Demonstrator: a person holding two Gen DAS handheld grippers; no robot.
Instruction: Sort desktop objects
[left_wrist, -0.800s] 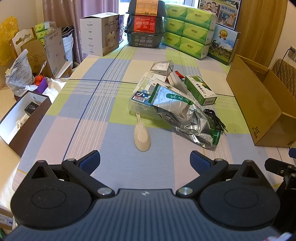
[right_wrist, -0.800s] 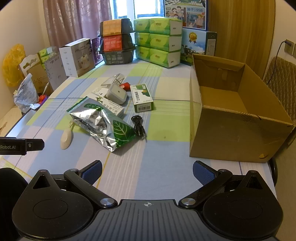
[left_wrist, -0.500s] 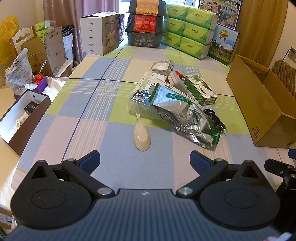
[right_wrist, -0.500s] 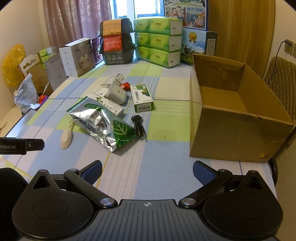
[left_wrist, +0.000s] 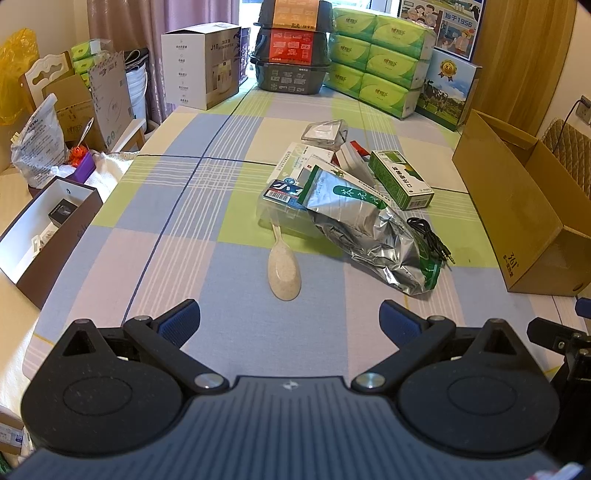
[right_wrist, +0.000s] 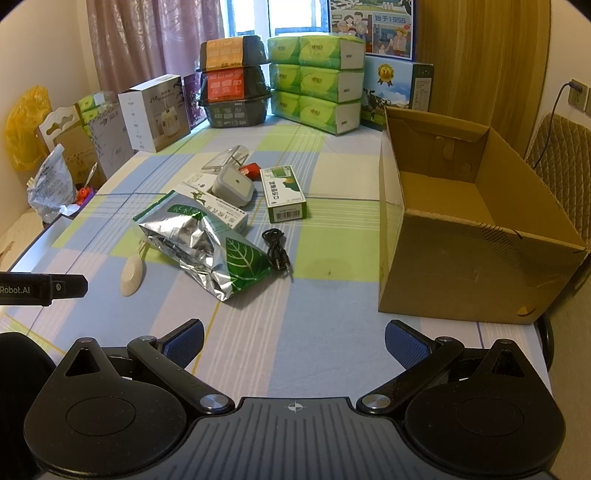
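Both tongs (left_wrist: 289, 317) (right_wrist: 293, 339) gape; the cardboard box (right_wrist: 461, 236) holds nothing visible.

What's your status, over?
Left gripper open, right gripper open, both empty. Spoon, foil bag, cable on table. Box empty. Nothing blocking.

Daylight enters through the window (right_wrist: 258, 16) at the far end, blown out white. The foil bag (left_wrist: 373, 236) glints with glare. Both fisheye views bend strongly at the edges, corners vignetted black; focus is sharp.
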